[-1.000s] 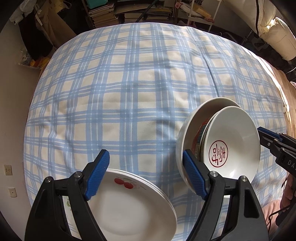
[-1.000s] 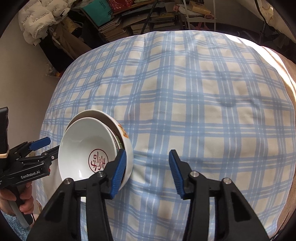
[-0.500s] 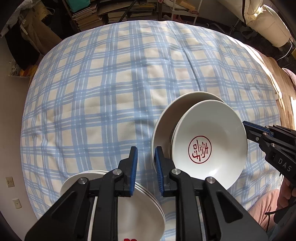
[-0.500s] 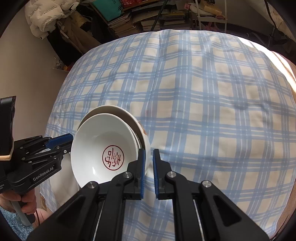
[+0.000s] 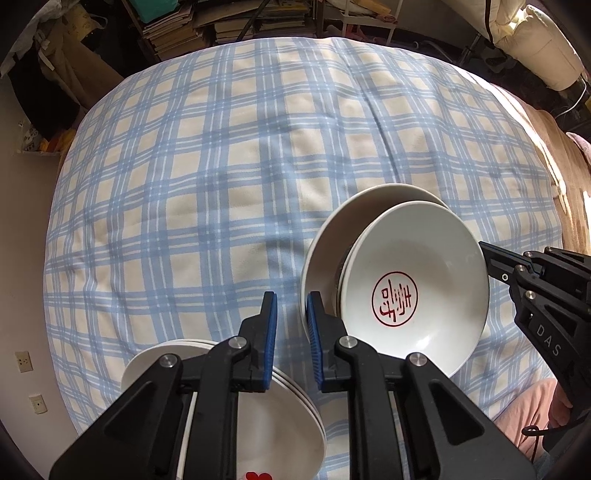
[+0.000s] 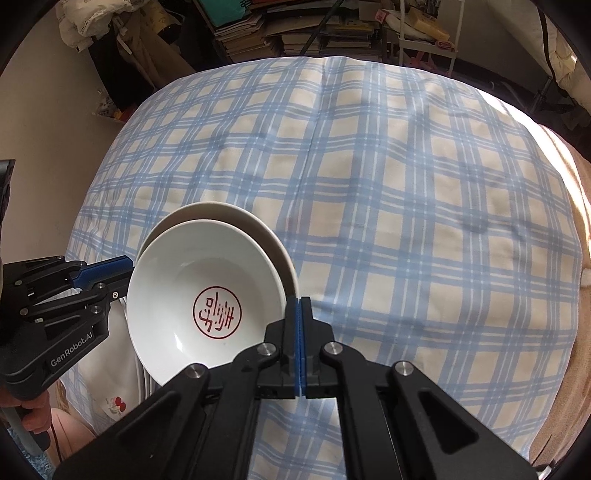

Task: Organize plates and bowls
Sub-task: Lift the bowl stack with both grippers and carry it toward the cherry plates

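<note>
both grippers have closed since a second ago: left gripper [image 5: 291, 325] went from wide open to a narrow gap with nothing between the pads, and it sits above the plate stack [image 5: 295, 402] just left of the bowls. right gripper [image 6: 299, 325] is now pressed fully together, holding nothing, tips just beside the bowl rim. bowl stack [image 5: 402, 280], red-stamp bowl nested on a bigger one, sits on the near side of the blue plaid cloth [image 5: 229, 177], plates beside it. reads like stacking is done and the tools are idle. near cloth edge is close under the plates, while there is lots of open cloth beyond. book shelves [image 6: 295, 33] stand behind.
</note>
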Available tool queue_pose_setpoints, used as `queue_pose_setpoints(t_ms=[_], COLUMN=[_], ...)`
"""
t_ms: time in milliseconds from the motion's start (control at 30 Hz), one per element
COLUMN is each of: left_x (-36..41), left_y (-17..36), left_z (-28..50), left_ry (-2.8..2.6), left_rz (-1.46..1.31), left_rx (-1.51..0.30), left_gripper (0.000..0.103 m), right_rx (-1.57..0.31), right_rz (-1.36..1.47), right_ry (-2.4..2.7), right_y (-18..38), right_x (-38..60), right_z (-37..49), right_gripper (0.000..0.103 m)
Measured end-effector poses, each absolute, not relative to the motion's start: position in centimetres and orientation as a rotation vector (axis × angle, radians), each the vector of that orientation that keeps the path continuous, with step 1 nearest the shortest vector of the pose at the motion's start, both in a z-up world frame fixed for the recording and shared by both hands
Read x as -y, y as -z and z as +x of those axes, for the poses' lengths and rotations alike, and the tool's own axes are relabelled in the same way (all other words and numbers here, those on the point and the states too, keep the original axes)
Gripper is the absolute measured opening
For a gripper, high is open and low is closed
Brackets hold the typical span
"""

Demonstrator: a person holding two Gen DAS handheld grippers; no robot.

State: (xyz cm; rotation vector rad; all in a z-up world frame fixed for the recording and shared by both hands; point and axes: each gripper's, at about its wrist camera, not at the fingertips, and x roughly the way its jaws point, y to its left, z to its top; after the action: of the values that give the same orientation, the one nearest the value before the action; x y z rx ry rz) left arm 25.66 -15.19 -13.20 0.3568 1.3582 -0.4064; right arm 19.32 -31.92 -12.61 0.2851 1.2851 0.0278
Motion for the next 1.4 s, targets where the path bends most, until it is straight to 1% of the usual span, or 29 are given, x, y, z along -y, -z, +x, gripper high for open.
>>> queue_pose_setpoints(t_ms=[133, 333, 367, 400, 433, 800, 1000, 1400], left_x=[14.5, 14.3, 14.3, 14.1, 14.0, 12.9, 12.4, 12.2], left_y=[13.5, 14.7, 14.7, 14.8, 14.9, 15.1, 15.2, 15.1], left_z=[26.2, 26.1, 26.0, 26.1, 26.1, 26.2, 26.2, 25.8], left_ry=[0.396, 0.397, 0.4, 0.413, 0.416, 0.421, 0.423, 0.426], left_rz=[0.295, 0.243, 0.224, 0.196, 0.174, 0.063, 0.009, 0.013], left_rx=[-1.377, -1.395, -1.394, -1.402, -1.407, -1.418, -1.416, -1.394], left_gripper=[0.016, 0.015, 0.013, 0.006, 0.006, 0.006, 0.007, 0.007], right_rx=[-1.282, -1.274, -1.275, -1.273, -1.273, -1.28, -1.265, -1.275], right_rz=[0.307, 0.452, 0.444, 0.436, 0.433, 0.442, 0.525, 0.454], right_ry=[-0.019, -0.04, -0.044, -0.044, -0.043, -0.043, -0.037, -0.03], right_y=[12.7, 13.5, 13.6, 13.5, 13.5, 13.8, 14.4, 14.0], right_x=[32.0, 33.7, 33.6, 33.5, 33.4, 33.1, 33.9, 33.2], right_z=[19.6, 19.5, 19.5, 19.5, 19.5, 19.8, 19.5, 19.6], right_gripper=[0.005, 0.006, 0.006, 0.006, 0.006, 0.007, 0.008, 0.007])
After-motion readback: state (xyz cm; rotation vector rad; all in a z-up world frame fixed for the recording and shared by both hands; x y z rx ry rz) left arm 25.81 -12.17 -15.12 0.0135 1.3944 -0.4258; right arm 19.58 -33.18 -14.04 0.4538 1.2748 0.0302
